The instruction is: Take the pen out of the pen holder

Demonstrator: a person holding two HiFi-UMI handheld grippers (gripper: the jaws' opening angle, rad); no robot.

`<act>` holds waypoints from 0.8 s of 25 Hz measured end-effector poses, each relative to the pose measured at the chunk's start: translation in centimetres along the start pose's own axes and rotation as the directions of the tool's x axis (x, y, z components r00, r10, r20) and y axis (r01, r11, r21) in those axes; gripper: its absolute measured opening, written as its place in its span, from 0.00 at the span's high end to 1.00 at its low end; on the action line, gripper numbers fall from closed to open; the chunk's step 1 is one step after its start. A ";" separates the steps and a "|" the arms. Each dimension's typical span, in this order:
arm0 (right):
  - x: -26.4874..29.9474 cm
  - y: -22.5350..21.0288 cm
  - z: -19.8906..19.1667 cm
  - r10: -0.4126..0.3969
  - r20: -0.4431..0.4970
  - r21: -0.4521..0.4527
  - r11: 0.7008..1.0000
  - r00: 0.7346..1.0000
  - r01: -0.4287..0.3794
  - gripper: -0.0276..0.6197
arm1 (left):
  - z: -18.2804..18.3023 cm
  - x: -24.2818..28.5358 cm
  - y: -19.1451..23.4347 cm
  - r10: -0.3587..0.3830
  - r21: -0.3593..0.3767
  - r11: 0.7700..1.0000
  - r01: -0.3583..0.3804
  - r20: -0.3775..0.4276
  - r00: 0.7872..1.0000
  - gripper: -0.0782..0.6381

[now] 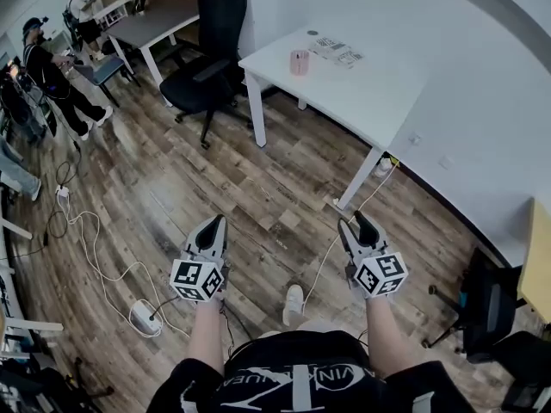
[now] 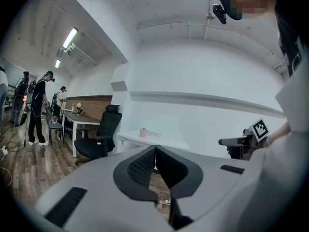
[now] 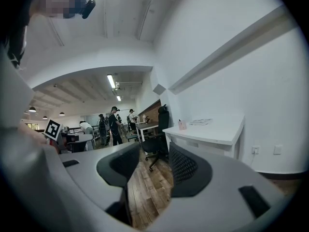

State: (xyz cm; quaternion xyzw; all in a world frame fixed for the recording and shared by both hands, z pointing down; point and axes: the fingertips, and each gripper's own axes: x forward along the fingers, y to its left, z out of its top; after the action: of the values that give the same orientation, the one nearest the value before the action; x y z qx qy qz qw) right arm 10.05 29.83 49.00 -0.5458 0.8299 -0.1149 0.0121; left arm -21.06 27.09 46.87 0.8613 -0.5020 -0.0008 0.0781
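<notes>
A small pink pen holder [image 1: 299,62] stands on the white table [image 1: 370,93], far ahead of both grippers; it also shows tiny in the left gripper view [image 2: 143,132] and the right gripper view [image 3: 182,125]. Something thin and dark sticks up from it, too small to make out. My left gripper [image 1: 217,222] is held level over the wooden floor, its jaws shut together [image 2: 155,149] with nothing in them. My right gripper [image 1: 353,222] stands beside it, jaws open [image 3: 154,149] and empty.
White papers [image 1: 336,52] lie by the holder. A black office chair [image 1: 207,50] stands left of the table. A power strip [image 1: 142,317] with white cable lies on the floor. People [image 1: 52,76] stand at far left by a grey table [image 1: 155,24]. Another black chair [image 1: 486,304] sits at lower right.
</notes>
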 end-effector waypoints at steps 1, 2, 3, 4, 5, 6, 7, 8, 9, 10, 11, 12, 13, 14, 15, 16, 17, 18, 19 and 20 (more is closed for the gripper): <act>0.7 -0.7 0.3 -0.001 -0.001 0.007 1.000 1.000 0.001 0.68 | 0.0 0.9 0.2 0.001 0.001 1.000 -0.001 -0.004 1.000 0.87; 1.4 -1.3 0.5 -0.003 -0.002 0.013 1.000 1.000 0.003 0.68 | 0.1 1.7 0.4 0.001 0.001 1.000 -0.001 -0.008 1.000 0.87; 2.0 -1.9 0.7 -0.005 -0.003 0.017 1.000 1.000 0.005 0.68 | 0.1 2.4 0.6 0.001 0.001 1.000 -0.001 -0.011 1.000 0.87; 2.5 -2.4 0.8 -0.007 -0.004 0.021 1.000 1.000 0.007 0.67 | 0.1 3.1 0.7 0.001 0.000 1.000 -0.001 -0.013 1.000 0.87; 3.0 -2.9 0.9 -0.008 -0.006 0.024 1.000 1.000 0.008 0.67 | 0.1 3.7 0.9 0.002 -0.002 1.000 -0.002 -0.016 1.000 0.87; 3.5 -3.3 0.9 -0.008 -0.008 0.028 1.000 1.000 0.008 0.67 | 0.0 4.4 1.1 0.004 -0.003 1.000 -0.004 -0.020 1.000 0.87; 4.0 -3.8 0.9 -0.008 -0.009 0.031 0.999 1.000 0.008 0.67 | -0.1 5.0 1.3 0.006 -0.005 1.000 -0.006 -0.024 1.000 0.87; 4.5 -4.2 0.8 -0.008 -0.010 0.035 0.999 1.000 0.008 0.67 | -0.2 5.7 1.5 0.009 -0.006 1.000 -0.009 -0.027 1.000 0.87; 4.9 -4.7 0.8 -0.008 -0.011 0.039 0.999 1.000 0.008 0.67 | -0.2 6.2 1.7 0.012 -0.008 1.000 -0.012 -0.030 0.999 0.87; 5.3 -5.1 0.7 -0.008 -0.012 0.044 0.999 1.000 0.009 0.67 | -0.2 6.7 1.8 0.014 -0.009 1.000 -0.014 -0.031 0.999 0.87; 5.6 -5.6 0.7 -0.010 -0.012 0.048 0.999 1.000 0.010 0.67 | -0.1 7.2 1.9 0.016 -0.009 1.000 -0.016 -0.031 0.999 0.87; 5.9 -6.0 0.7 -0.011 -0.010 0.053 0.999 1.000 0.011 0.67 | 0.0 7.6 2.0 0.017 -0.007 1.000 -0.017 -0.030 0.999 0.87; 6.2 -6.4 0.7 -0.010 -0.008 0.057 0.998 1.000 0.011 0.67 | 0.1 8.0 2.0 0.018 -0.005 1.000 -0.019 -0.028 0.999 0.87; 6.5 -6.7 0.8 -0.008 -0.005 0.058 0.998 1.000 0.008 0.67 | 0.2 8.5 2.0 0.020 -0.003 1.000 -0.020 -0.027 0.999 0.87; 6.9 -7.0 0.9 -0.004 -0.003 0.057 0.998 1.000 0.005 0.67 | 0.2 8.9 2.1 0.021 -0.002 1.000 -0.021 -0.025 0.999 0.87; 7.3 -7.3 1.1 0.000 -0.001 0.056 0.998 1.000 0.001 0.67 | 0.3 9.3 2.1 0.023 -0.002 1.000 -0.023 -0.024 0.999 0.87; 7.6 -7.5 1.2 0.003 0.001 0.056 0.998 1.000 -0.003 0.67 | 0.4 9.7 2.1 0.024 -0.002 1.000 -0.024 -0.022 0.999 0.87; 7.9 -7.7 1.3 0.006 0.004 0.058 0.998 1.000 -0.006 0.67 | 0.5 10.0 2.2 0.025 -0.001 1.000 -0.025 -0.020 0.999 0.87; 8.2 -7.9 1.4 0.008 0.008 0.061 0.998 1.000 -0.008 0.67 | 0.5 10.3 2.2 0.025 0.001 1.000 -0.025 -0.021 0.999 0.87; 8.4 -8.1 1.4 0.010 0.011 0.065 0.998 1.000 -0.010 0.67 | 0.5 10.5 2.1 0.025 0.004 1.000 -0.025 -0.022 0.999 0.87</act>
State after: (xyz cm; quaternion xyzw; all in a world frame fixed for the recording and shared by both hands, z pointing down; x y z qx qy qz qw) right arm 14.16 18.90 50.13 -0.5416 0.8284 -0.1388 0.0346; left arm -17.72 16.87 47.43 0.8550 -0.5119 0.0105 0.0819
